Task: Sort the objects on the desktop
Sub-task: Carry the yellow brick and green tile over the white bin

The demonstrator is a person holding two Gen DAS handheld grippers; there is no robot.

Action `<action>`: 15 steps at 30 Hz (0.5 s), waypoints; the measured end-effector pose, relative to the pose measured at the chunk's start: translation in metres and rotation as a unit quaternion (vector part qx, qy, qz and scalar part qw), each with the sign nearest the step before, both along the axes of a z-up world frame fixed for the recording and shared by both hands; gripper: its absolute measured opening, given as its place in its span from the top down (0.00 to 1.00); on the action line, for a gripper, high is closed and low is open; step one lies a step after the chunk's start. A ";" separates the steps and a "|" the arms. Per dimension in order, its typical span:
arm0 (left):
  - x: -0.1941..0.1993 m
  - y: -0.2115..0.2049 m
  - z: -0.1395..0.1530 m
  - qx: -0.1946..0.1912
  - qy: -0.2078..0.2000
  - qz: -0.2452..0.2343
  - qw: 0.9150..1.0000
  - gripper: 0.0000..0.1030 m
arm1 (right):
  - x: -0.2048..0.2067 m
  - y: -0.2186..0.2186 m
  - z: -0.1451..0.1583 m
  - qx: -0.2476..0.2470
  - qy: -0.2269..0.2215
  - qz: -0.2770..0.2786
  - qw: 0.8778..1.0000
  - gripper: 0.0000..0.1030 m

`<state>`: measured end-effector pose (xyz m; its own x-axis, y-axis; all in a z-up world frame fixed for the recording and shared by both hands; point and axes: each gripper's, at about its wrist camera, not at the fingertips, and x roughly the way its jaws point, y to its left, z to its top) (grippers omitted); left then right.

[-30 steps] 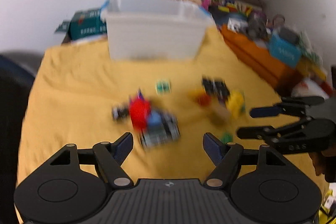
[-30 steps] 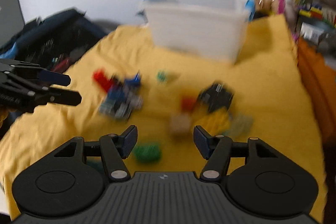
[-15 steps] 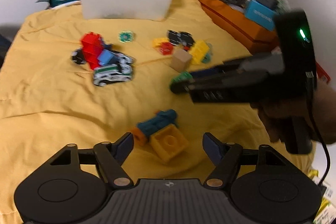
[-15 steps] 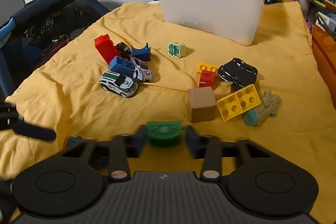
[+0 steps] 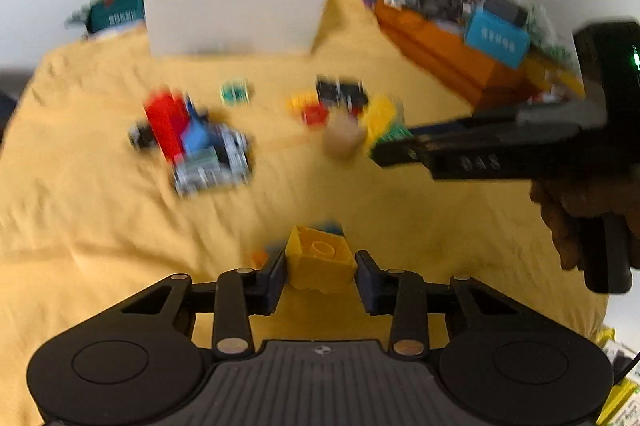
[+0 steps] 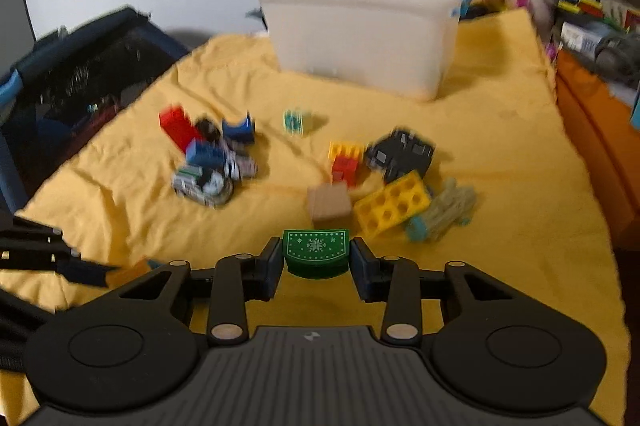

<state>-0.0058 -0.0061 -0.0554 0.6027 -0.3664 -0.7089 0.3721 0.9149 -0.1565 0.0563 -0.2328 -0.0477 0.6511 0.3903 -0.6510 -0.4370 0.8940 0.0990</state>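
Note:
My left gripper [image 5: 320, 266] is shut on a yellow brick [image 5: 320, 258] and holds it above the yellow cloth [image 5: 100, 218]. My right gripper [image 6: 316, 258] is shut on a green patterned block [image 6: 316, 250]; it also shows in the left wrist view [image 5: 394, 136]. Loose toys lie mid-cloth: a red brick [image 6: 178, 124], toy cars [image 6: 204, 182], a wooden cube [image 6: 330, 204], a yellow plate brick [image 6: 392, 204], a black car [image 6: 400, 154]. A white bin [image 6: 360, 26] stands at the back.
An orange box edge [image 6: 592, 130] and cluttered shelves [image 6: 592, 6] line the right side. A dark bag [image 6: 80, 74] sits left of the cloth. A small green-white block [image 6: 296, 122] lies in front of the bin.
Both grippers have closed, the left on the yellow brick and the right on the green block, and have lifted them off the cloth. Both views have tilted up toward the bin.

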 end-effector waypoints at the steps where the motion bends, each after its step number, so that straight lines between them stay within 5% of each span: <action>1: 0.003 0.003 0.008 -0.003 -0.011 0.003 1.000 0.60 | 0.003 -0.002 0.006 0.006 -0.006 -0.002 1.000 0.61; 15: 0.136 0.051 0.099 -0.043 -0.101 0.090 0.990 0.60 | 0.112 -0.001 0.092 0.056 -0.084 -0.040 0.994 0.61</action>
<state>0.1302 0.0452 0.0438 0.7897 -0.2945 -0.5382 0.2361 0.9556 -0.1764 0.1680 -0.2339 0.0442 0.7790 0.3971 -0.4854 -0.3838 0.9140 0.1318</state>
